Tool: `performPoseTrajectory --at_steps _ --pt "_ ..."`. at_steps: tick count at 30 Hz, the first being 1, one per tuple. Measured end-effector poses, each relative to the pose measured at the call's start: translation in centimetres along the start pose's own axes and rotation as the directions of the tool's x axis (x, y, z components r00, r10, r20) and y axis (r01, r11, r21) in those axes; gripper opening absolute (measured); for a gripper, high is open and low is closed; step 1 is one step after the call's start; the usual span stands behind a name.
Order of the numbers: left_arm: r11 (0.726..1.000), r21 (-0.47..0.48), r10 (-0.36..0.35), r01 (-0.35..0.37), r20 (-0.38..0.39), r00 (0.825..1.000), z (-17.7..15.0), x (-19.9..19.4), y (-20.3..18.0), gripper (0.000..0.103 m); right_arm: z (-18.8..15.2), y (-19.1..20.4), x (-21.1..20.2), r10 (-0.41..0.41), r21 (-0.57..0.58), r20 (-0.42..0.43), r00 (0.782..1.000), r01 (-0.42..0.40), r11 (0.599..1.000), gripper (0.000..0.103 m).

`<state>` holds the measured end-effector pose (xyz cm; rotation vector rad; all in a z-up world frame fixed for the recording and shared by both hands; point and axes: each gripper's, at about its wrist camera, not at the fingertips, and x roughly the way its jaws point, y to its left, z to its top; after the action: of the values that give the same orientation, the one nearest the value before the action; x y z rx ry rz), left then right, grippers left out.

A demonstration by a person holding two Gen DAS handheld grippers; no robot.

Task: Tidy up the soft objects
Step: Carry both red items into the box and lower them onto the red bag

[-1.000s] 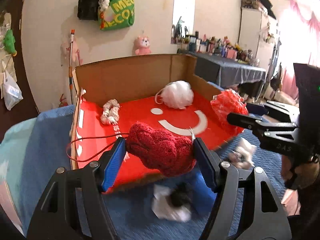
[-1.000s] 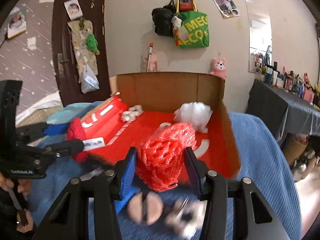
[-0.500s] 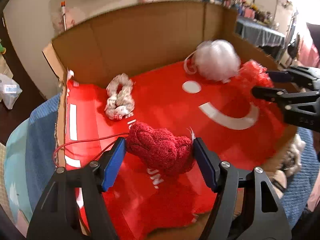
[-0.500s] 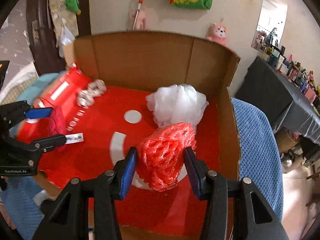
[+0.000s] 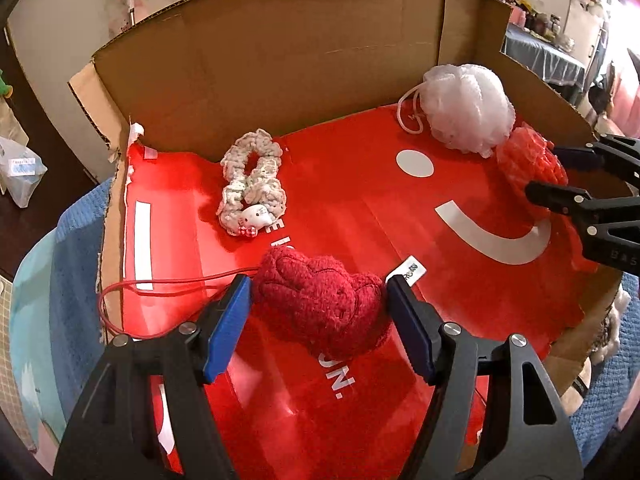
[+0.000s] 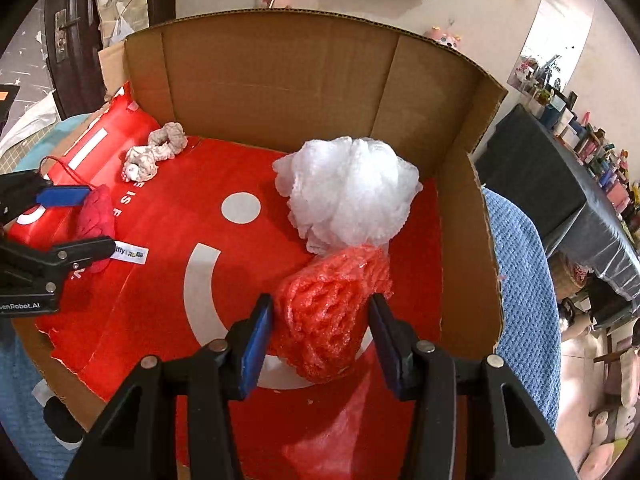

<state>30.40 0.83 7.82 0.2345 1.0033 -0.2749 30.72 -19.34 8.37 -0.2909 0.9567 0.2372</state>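
Note:
My left gripper point(image 5: 318, 300) stands open around a fuzzy red plush point(image 5: 320, 304) that rests on the red liner point(image 5: 360, 208) of the cardboard box point(image 5: 280, 60); its pads sit slightly off the plush. My right gripper point(image 6: 320, 320) stands open around a red mesh pouf point(image 6: 328, 312) that lies on the liner just in front of a white mesh pouf point(image 6: 348, 192). The red pouf also shows in the left wrist view point(image 5: 528, 156), and the plush in the right wrist view point(image 6: 94, 216). A white crocheted scrunchie point(image 5: 252, 184) lies at the back left.
Tall cardboard walls point(image 6: 280, 80) close the box at the back and right. A blue blanket point(image 6: 520, 280) lies under the box. A red cord point(image 5: 160, 284) trails from the plush over the box's left edge. Small soft things point(image 5: 612, 320) lie outside the box.
Both grippers have moved forward into the box and lowered. Their jaws have widened, leaving the red plush and the red pouf resting on the liner.

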Motion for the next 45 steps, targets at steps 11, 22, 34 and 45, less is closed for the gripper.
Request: performPoseTrajectory --at_steps 11,22,34,45 --pt "1.0 -0.005 -0.001 0.001 -0.004 1.0 0.1 0.4 0.1 0.069 0.1 -0.1 0.0 0.005 0.002 -0.006 1.0 -0.005 1.0 0.053" --pt "0.999 -0.034 -0.017 0.017 -0.004 1.0 0.3 0.7 0.4 0.076 0.2 0.0 0.1 0.011 0.003 -0.013 1.0 -0.011 1.0 0.055" --pt "0.997 -0.053 -0.047 0.048 0.021 0.999 0.4 0.2 0.3 0.079 0.2 0.2 0.0 0.031 0.013 -0.007 1.0 -0.031 0.999 0.061" --pt "0.994 -0.074 -0.072 0.076 0.06 0.996 0.4 -1.0 0.5 0.08 0.4 0.2 -0.5 0.017 0.023 0.019 1.0 -0.018 1.0 0.082"
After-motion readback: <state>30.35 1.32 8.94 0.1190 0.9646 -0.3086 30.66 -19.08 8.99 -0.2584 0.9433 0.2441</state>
